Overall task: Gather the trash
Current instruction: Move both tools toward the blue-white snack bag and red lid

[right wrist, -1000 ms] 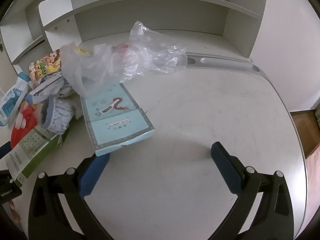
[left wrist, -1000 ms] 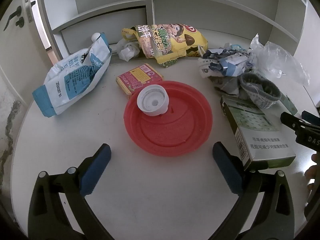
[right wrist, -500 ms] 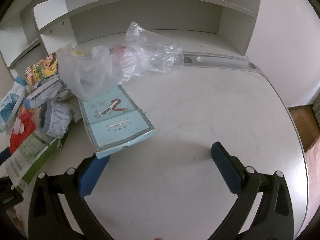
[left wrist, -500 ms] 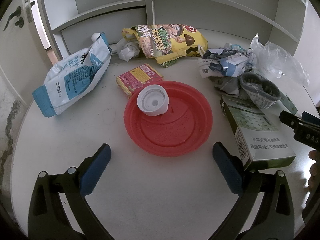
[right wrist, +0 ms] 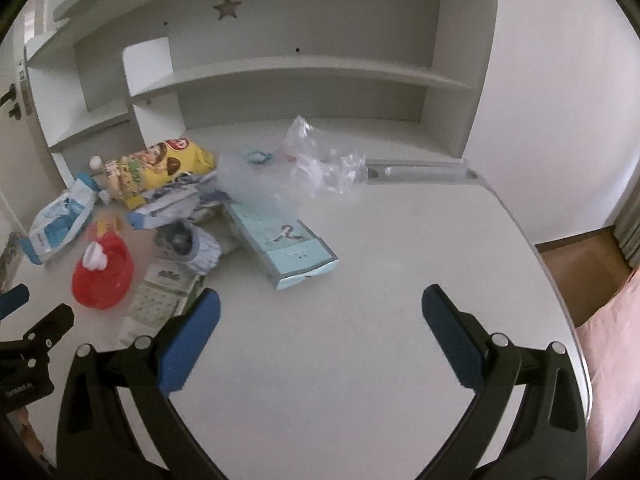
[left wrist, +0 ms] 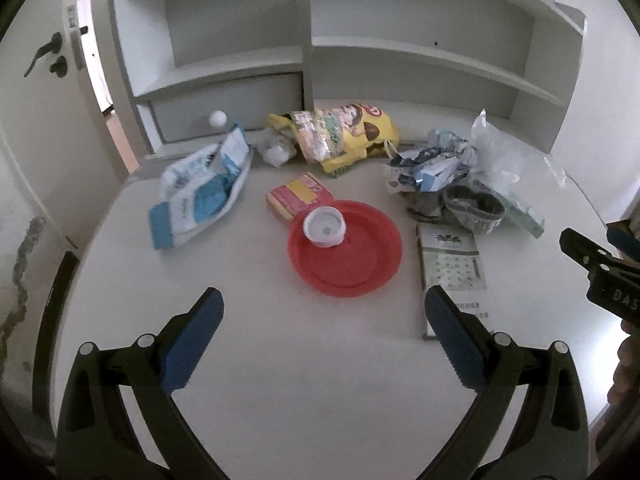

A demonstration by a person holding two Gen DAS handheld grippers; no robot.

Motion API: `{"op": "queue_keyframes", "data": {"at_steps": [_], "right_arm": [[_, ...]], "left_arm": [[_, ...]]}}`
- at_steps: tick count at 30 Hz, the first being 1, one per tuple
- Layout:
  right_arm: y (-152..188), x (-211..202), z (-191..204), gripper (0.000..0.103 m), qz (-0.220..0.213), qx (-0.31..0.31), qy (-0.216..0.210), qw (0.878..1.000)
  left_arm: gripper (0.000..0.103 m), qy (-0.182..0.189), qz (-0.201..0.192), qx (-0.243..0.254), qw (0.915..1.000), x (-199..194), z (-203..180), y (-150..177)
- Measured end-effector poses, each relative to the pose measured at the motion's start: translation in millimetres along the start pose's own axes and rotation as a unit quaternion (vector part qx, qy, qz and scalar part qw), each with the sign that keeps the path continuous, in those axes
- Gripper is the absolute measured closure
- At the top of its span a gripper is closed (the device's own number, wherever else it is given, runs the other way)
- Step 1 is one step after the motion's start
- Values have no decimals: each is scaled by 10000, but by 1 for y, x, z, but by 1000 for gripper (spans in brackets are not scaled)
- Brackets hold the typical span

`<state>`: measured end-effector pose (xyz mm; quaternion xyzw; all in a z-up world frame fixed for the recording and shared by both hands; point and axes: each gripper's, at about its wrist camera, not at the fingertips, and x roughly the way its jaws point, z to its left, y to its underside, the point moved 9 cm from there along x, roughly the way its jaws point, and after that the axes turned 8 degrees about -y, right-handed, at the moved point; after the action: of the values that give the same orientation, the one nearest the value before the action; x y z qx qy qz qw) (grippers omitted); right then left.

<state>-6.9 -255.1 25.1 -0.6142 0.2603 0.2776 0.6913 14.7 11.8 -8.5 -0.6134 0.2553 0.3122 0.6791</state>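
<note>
Trash lies on a white desk [left wrist: 304, 380]. A red plastic lid [left wrist: 352, 256] holds a white cap [left wrist: 324, 230]. Around it lie a blue-white bag [left wrist: 200, 196], a small red-yellow box [left wrist: 298, 196], a yellow snack bag [left wrist: 340, 132], crumpled wrappers [left wrist: 428, 170], a grey cup [left wrist: 474, 210], a green-white box [left wrist: 452, 276] and a clear plastic bag [right wrist: 304, 168]. A light blue box [right wrist: 280, 240] lies in the right wrist view. My left gripper [left wrist: 324, 344] is open and empty, above the desk in front of the red lid. My right gripper [right wrist: 320, 340] is open and empty over bare desk.
White shelves [left wrist: 420, 52] stand behind the desk, with a drawer and round knob [left wrist: 218, 119]. A door [left wrist: 44, 92] is at far left. The desk edge curves at right, with wooden floor [right wrist: 580, 268] beyond.
Both grippers have pulled back and risen. The trash now looks smaller and farther, and more of the shelves shows. Nothing was picked up.
</note>
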Motion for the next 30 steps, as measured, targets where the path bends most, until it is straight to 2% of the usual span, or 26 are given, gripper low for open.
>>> {"op": "queue_keyframes", "data": {"at_steps": [13, 26, 30], "right_arm": [[-1, -40, 30, 5, -170, -235, -171, 9994], [9, -47, 30, 5, -172, -190, -176, 9995], [12, -49, 30, 5, -174, -180, -189, 9995]], "left_arm": [[5, -152, -45, -492, 9987, -26, 54, 15], [5, -180, 35, -577, 9982, -26, 73, 19], [5, 67, -55, -841, 9964, -28, 81, 16]]}}
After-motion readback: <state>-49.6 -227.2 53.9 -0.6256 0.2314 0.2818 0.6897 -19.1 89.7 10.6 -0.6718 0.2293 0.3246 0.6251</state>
